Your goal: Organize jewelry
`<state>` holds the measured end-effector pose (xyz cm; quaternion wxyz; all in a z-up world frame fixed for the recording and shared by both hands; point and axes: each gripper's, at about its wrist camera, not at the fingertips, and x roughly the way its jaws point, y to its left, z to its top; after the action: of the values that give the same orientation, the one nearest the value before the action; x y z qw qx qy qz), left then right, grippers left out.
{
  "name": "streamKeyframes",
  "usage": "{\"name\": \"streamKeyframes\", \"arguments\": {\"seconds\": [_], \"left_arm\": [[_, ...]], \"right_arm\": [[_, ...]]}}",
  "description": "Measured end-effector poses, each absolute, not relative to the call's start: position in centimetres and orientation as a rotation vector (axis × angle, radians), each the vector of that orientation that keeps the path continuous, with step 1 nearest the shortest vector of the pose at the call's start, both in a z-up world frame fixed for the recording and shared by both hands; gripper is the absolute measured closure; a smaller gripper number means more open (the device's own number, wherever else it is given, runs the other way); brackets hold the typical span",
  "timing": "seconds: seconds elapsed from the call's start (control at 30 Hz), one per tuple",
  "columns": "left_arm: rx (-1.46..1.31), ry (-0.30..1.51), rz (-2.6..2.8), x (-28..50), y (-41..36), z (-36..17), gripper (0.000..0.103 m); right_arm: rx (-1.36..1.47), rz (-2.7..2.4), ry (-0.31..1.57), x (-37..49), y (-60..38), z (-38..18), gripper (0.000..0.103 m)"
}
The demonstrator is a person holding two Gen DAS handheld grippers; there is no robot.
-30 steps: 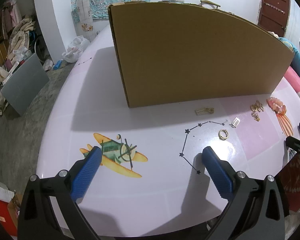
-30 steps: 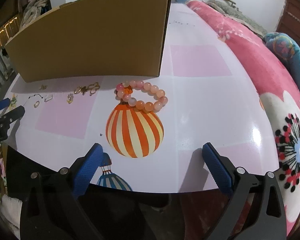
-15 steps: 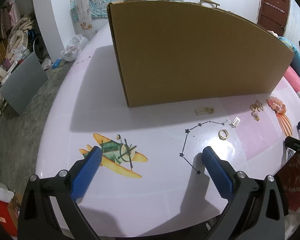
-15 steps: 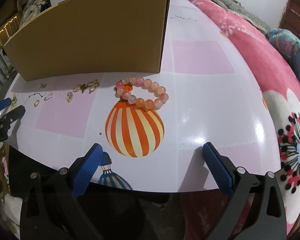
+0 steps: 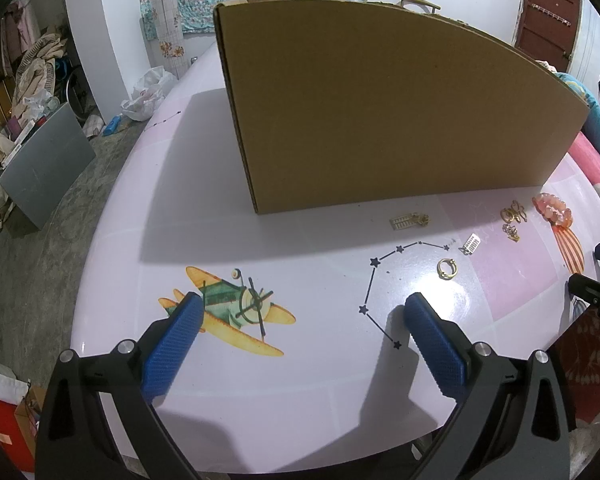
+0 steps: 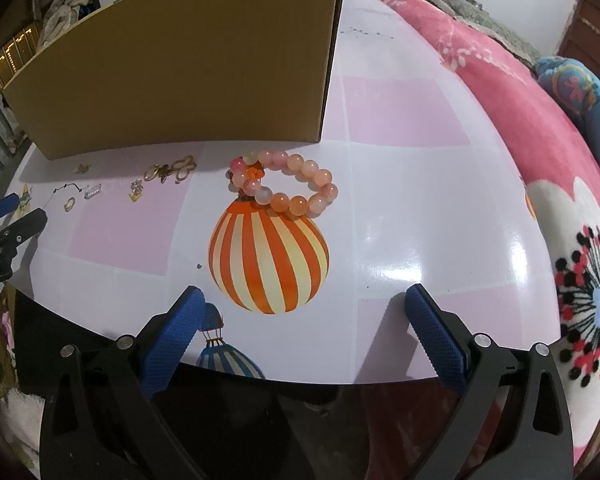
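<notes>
Both grippers, left gripper [image 5: 300,312] and right gripper [image 6: 300,306], spread empty over glossy picture-printed table [image 6: 412,184] beside cardboard box [image 5: 380,112]

Ahead of the open jaws a tall brown cardboard box [image 5: 380,108] stood on the glossy white-and-pink tabletop [image 5: 260,392]. A yellow-and-green aeroplane print [image 5: 236,312] lay between the left jaws, and an orange-striped balloon print [image 6: 268,256] between the right ones. A pink floral blanket [image 6: 540,128] lay to their right, a dark red door [image 5: 548,12] far beyond.
</notes>
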<state>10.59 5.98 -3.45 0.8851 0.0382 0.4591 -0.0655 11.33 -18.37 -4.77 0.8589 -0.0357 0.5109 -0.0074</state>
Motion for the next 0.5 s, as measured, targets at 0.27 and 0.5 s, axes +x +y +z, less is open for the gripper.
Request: {"name": "streamKeyframes", "arguments": {"seconds": [0.27,0.5], "left_arm": [[0.079,0.956,-0.136,10.61,5.97,-3.43,0.004],[0.077,0.960,-0.134,10.81,5.97,-3.52,0.004]], "right_arm": [[-0.080,-0.016,1.069,11.43,-18.30,-4.74,0.008],[-0.074,-0.016,1.067,11.28,-18.23,-4.78,0.008]]}}
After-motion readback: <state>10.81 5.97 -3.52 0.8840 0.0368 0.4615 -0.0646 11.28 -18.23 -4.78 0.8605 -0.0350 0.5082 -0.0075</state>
